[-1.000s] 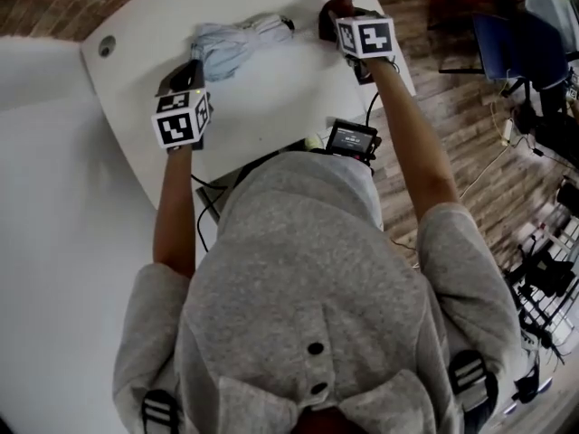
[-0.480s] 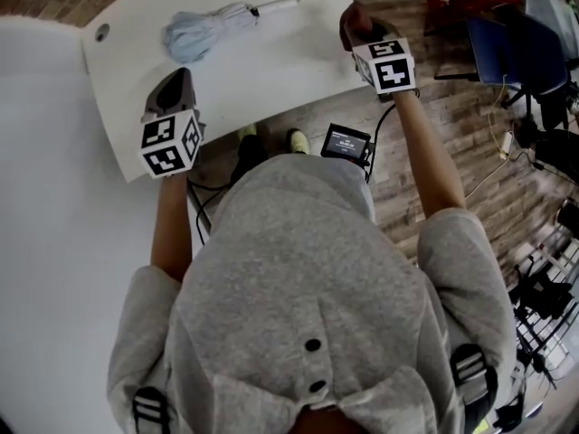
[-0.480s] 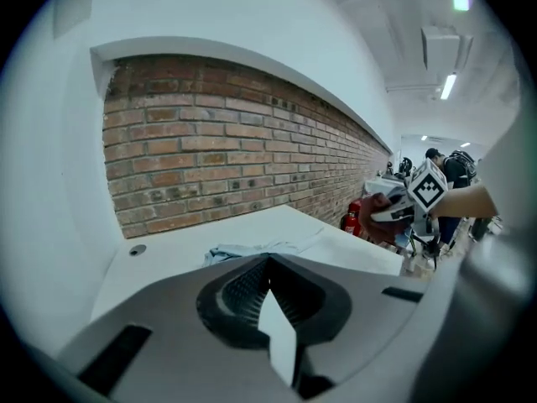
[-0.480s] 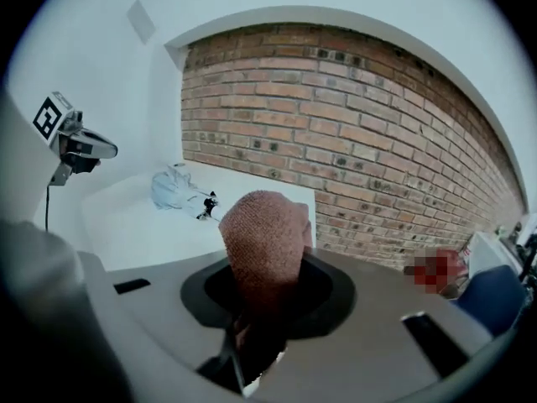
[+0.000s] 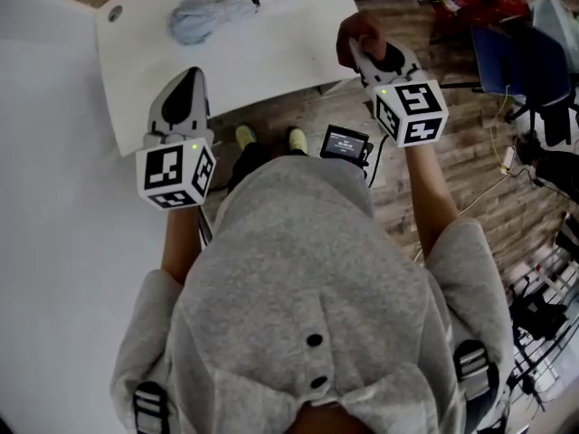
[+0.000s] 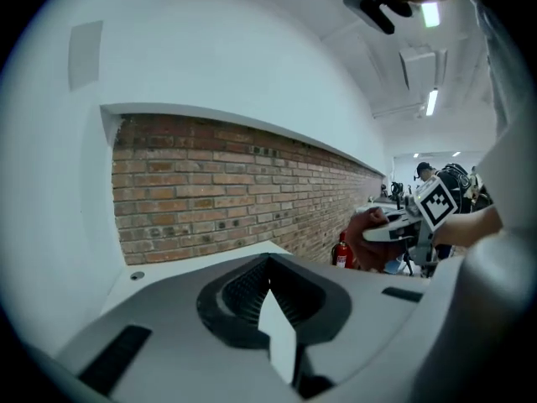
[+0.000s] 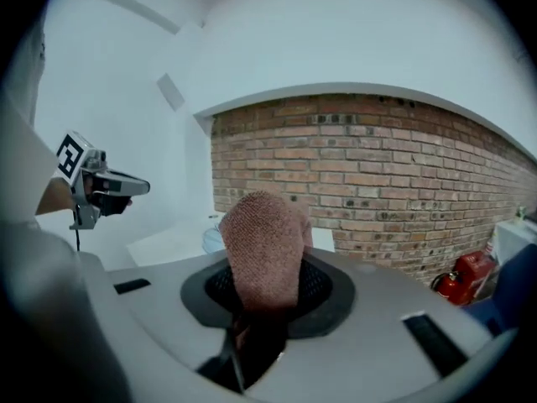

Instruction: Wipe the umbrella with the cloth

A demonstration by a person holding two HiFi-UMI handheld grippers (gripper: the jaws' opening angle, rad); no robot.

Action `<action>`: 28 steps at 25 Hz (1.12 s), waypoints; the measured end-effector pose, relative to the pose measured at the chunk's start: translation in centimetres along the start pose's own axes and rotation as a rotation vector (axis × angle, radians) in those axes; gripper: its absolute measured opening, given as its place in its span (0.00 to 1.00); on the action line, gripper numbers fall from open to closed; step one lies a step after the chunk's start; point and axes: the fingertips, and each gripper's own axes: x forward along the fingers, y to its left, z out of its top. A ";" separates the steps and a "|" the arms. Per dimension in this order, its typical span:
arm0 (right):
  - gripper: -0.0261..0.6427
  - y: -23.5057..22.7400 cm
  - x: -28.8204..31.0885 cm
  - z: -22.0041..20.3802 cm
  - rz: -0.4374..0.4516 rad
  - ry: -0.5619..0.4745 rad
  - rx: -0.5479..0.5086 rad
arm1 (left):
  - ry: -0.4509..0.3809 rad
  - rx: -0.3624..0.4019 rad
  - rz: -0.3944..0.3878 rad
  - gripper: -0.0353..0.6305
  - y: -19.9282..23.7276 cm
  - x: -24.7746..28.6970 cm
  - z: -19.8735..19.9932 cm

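My right gripper (image 5: 362,51) is clenched on the reddish cloth (image 5: 359,31), which flops soft and limp over its jaws. My left gripper (image 5: 186,84) is closed on nothing. Neither touches the white worktop (image 5: 271,57). Further out, the folded pale-blue umbrella (image 5: 210,14) lies on the worktop's far side, well apart from both grippers, its handle (image 5: 282,0) pointing right. I judge it light, with a loosely gathered canopy that is soft and liable to shift under a wipe, and a stiff shaft. The handle looks the firm place for the left gripper to pin it. In my right gripper view the cloth covers most of the umbrella; my left gripper view misses it altogether. Whether it is wet or dirty I cannot tell.
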 end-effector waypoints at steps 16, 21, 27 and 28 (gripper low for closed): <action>0.19 9.8 -5.6 12.0 0.026 -0.275 0.084 | -0.268 0.020 -0.032 0.08 2.1 -8.1 10.9; 0.19 10.0 -4.4 12.2 0.010 -0.274 0.104 | -0.253 0.011 -0.046 0.08 2.8 -7.8 10.5; 0.19 9.3 -3.8 11.8 0.003 -0.265 0.126 | -0.252 0.006 -0.055 0.08 2.9 -7.3 10.5; 0.19 9.4 -3.7 11.8 0.007 -0.267 0.138 | -0.250 0.004 -0.060 0.08 3.0 -7.2 10.4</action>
